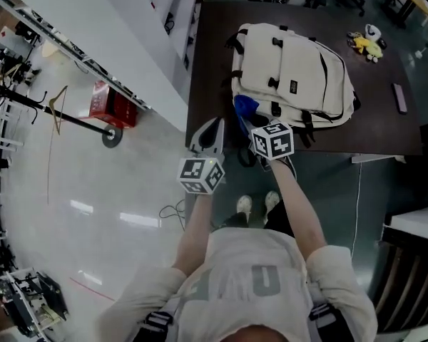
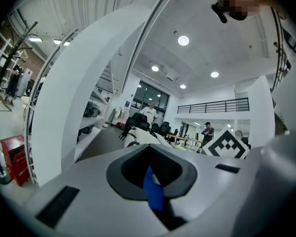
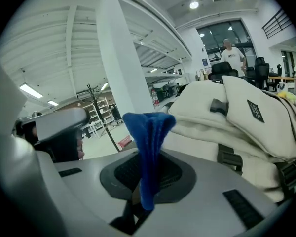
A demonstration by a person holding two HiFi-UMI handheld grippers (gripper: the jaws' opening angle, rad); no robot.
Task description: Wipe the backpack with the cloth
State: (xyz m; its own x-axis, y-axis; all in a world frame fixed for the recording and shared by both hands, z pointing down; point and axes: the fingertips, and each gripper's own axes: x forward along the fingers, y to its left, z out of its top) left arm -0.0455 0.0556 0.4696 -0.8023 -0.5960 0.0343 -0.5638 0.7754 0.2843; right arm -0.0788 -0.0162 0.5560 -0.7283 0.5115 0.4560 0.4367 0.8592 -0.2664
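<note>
- One cream backpack [image 1: 292, 70] lies flat on the dark surface [image 1: 217, 48], front side up. Its long axis runs roughly left to right, and the rounded end looks to be on the right.
- Black straps trail off its near edge.
- The backpack is just past the right gripper [image 3: 148, 181], far and right of it. In the right gripper view the bag fills the whole right side.
- The right gripper is clamped tight on the blue cloth [image 3: 149, 147]. The cloth sticks up out of the jaws as a bunched strip, right by the bag's near-left corner.
- The left gripper [image 2: 153, 181] sits left of the cloth, nearer the person, with its jaws together. There's a thin blue sliver [image 2: 153, 194] in the seam, but I honestly can't tell what it is.
</note>
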